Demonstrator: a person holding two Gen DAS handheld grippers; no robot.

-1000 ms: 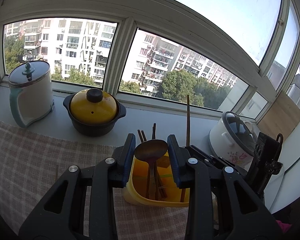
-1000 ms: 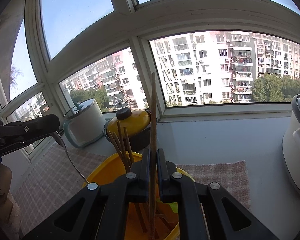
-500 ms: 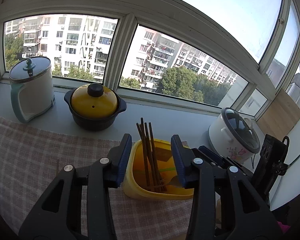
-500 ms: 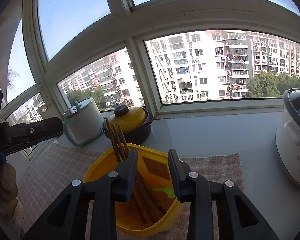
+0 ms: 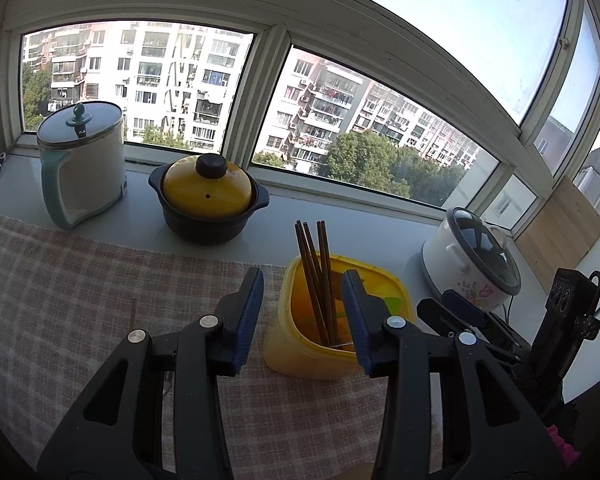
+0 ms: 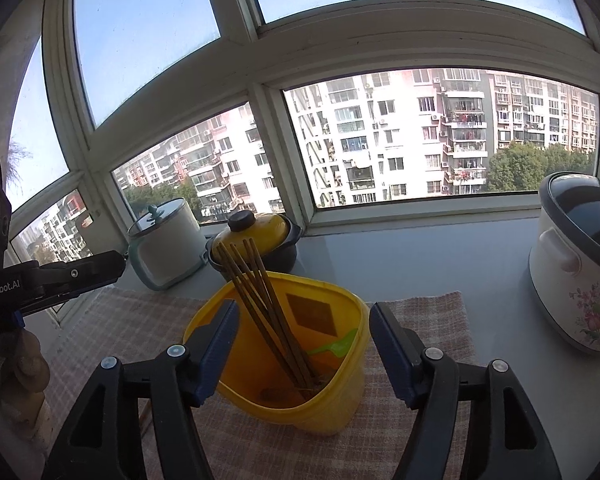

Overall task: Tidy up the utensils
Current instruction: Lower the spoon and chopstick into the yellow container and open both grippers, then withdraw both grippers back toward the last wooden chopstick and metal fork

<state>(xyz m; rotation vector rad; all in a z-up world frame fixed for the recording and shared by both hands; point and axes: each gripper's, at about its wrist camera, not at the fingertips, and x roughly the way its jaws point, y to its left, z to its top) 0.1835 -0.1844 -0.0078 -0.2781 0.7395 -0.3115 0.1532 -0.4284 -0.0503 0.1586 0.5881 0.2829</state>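
A yellow plastic container (image 5: 300,356) stands on the checked cloth, with several brown chopsticks (image 5: 314,256) leaning up out of it. My left gripper (image 5: 303,292) is open just short of the container, nothing between its fingers. In the right wrist view the same container (image 6: 332,400) holds the chopsticks (image 6: 252,276) and a green utensil (image 6: 336,346). My right gripper (image 6: 304,312) is open, its jaws still opening, with the container framed between them untouched. Each gripper shows in the other's view: the right gripper (image 5: 460,312) at the right, the left gripper (image 6: 80,276) at the left.
On the sill stand a white kettle (image 5: 80,168) with a teal handle, a dark pot with a yellow lid (image 5: 208,196) and a flowered rice cooker (image 5: 472,260). The checked cloth (image 5: 80,280) covers the counter's near part. A thin brown stick (image 6: 144,412) lies on it.
The left gripper let go of a brown spoon and the right let go of a long chopstick, both over the container. Both grippers drew back, and the right jaws spread wide.
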